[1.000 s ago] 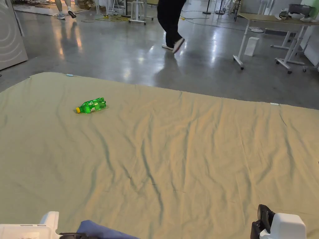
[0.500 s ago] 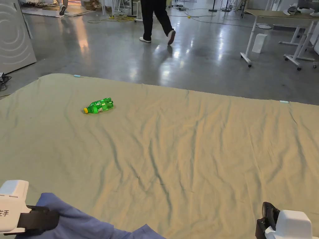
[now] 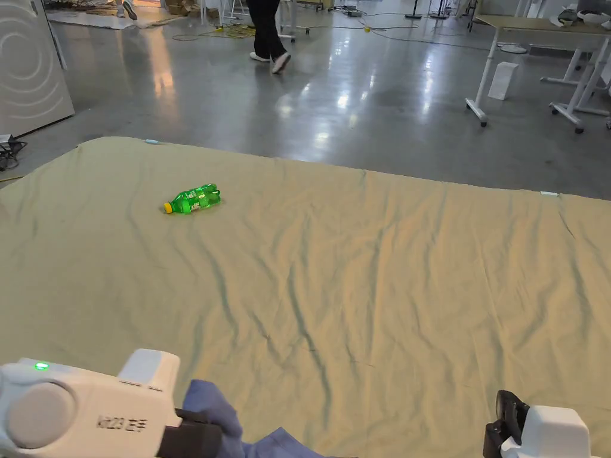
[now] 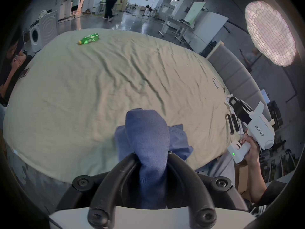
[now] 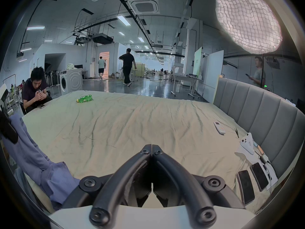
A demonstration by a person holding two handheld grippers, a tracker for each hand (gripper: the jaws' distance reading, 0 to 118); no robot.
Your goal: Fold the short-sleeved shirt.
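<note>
Pinching a bunched wad of the blue shirt (image 4: 148, 140) in my left gripper (image 4: 151, 153) at the bed's (image 3: 358, 268) near edge, with my right gripper (image 5: 151, 148) pressed together empty, I risk it spreading twisted or slipping out.

My left gripper (image 4: 151, 153) sits at the near left, jaws clamped on a bunch of the blue shirt (image 4: 148, 138). My right gripper (image 5: 151, 147) is at the near right with its jaws pressed together on nothing, my right hand (image 4: 251, 147) wrapped round its grip.
</note>
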